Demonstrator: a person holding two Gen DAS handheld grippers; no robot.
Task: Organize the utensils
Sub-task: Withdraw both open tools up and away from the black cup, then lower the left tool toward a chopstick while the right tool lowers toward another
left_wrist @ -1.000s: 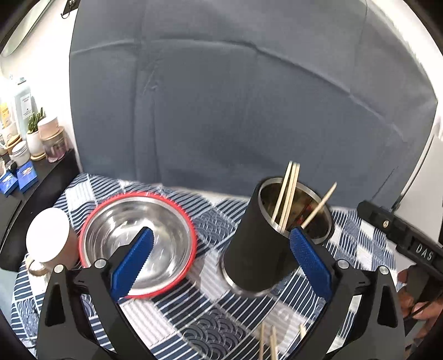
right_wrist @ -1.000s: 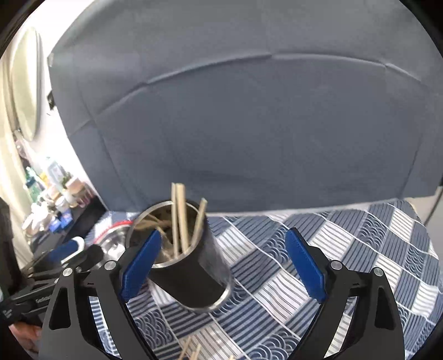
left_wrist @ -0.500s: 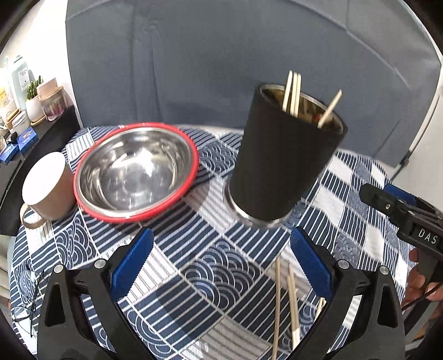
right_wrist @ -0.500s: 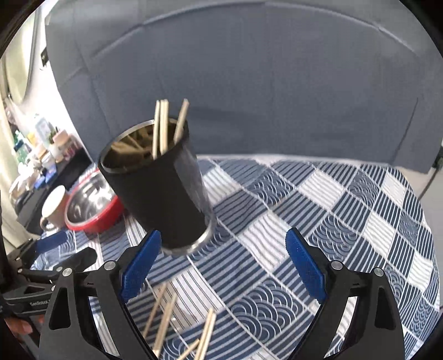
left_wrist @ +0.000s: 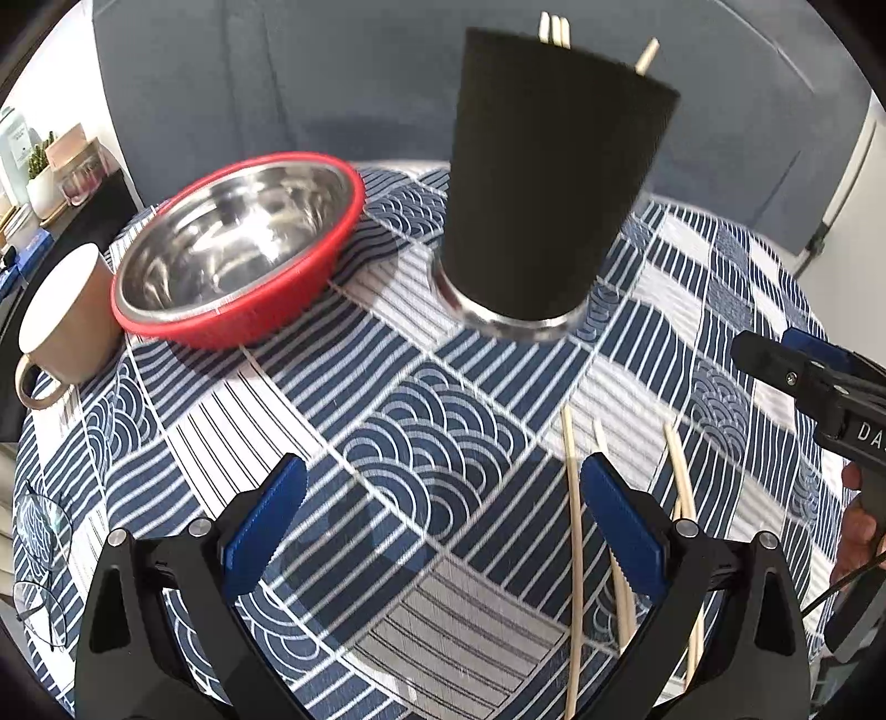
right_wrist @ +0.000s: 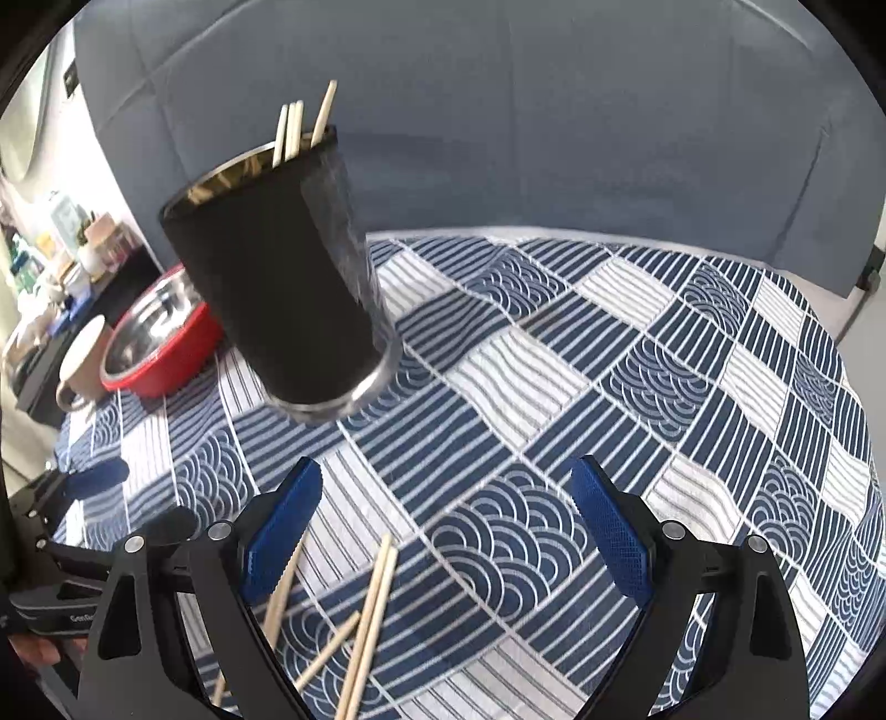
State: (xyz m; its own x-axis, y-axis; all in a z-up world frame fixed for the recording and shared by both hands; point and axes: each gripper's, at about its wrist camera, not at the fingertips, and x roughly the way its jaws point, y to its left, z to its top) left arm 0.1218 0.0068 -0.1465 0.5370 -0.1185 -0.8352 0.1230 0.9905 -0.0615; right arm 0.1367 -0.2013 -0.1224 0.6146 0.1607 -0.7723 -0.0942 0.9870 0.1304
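Observation:
A tall black utensil cup [left_wrist: 548, 183] with a steel base stands on the blue patterned tablecloth and holds several wooden chopsticks [left_wrist: 554, 27]. It also shows in the right wrist view [right_wrist: 277, 266]. Several loose chopsticks [left_wrist: 573, 531] lie on the cloth near the front, seen too in the right wrist view [right_wrist: 371, 609]. My left gripper [left_wrist: 443, 520] is open and empty, low over the cloth, just left of the loose chopsticks. My right gripper [right_wrist: 443, 531] is open and empty, just right of them. The right gripper shows at the left view's edge [left_wrist: 803, 382].
A steel bowl with a red rim [left_wrist: 238, 243] sits left of the cup, and a beige mug [left_wrist: 66, 327] stands left of the bowl. Glasses [left_wrist: 39, 554] lie at the table's left edge. A grey backdrop [right_wrist: 554, 111] stands behind; a cluttered shelf [right_wrist: 55, 260] is far left.
Both grippers have dropped lower and pulled back from the cup, so the loose chopsticks on the cloth now lie close to the fingers. Both stay open.

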